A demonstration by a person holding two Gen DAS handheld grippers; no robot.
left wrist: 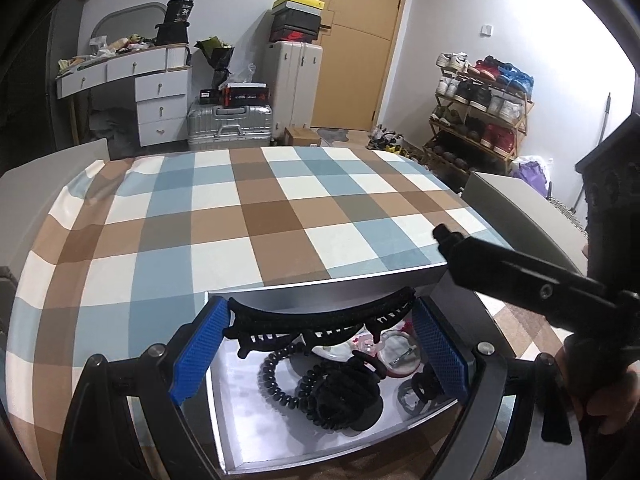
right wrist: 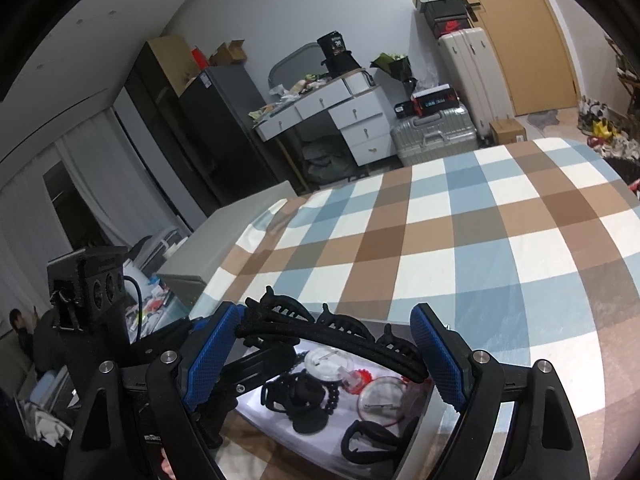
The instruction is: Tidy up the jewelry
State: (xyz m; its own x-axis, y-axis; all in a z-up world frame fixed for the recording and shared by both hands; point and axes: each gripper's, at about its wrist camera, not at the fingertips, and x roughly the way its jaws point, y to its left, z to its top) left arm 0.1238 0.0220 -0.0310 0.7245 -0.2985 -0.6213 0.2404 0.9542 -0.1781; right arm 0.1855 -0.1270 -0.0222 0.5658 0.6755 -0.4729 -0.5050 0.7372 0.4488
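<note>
A long black toothed hair clip (left wrist: 320, 316) spans between my left gripper's (left wrist: 320, 350) blue pads, which close on its two ends above an open silver drawer (left wrist: 228, 412). The drawer holds a black spiral hair tie (left wrist: 280, 384), a black claw clip (left wrist: 352, 392) and round clear cases (left wrist: 396, 354). In the right wrist view the same clip (right wrist: 332, 340) arches over the drawer (right wrist: 280, 428). My right gripper (right wrist: 324, 360) is spread wide around it, its right pad apart from the clip, its left pad beside the clip's end.
The drawer slides out from under a table with a blue, brown and white checked cloth (left wrist: 248, 216). The right gripper's black body (left wrist: 532, 284) crosses at right in the left wrist view. A grey box (left wrist: 516, 208) stands at the table's right.
</note>
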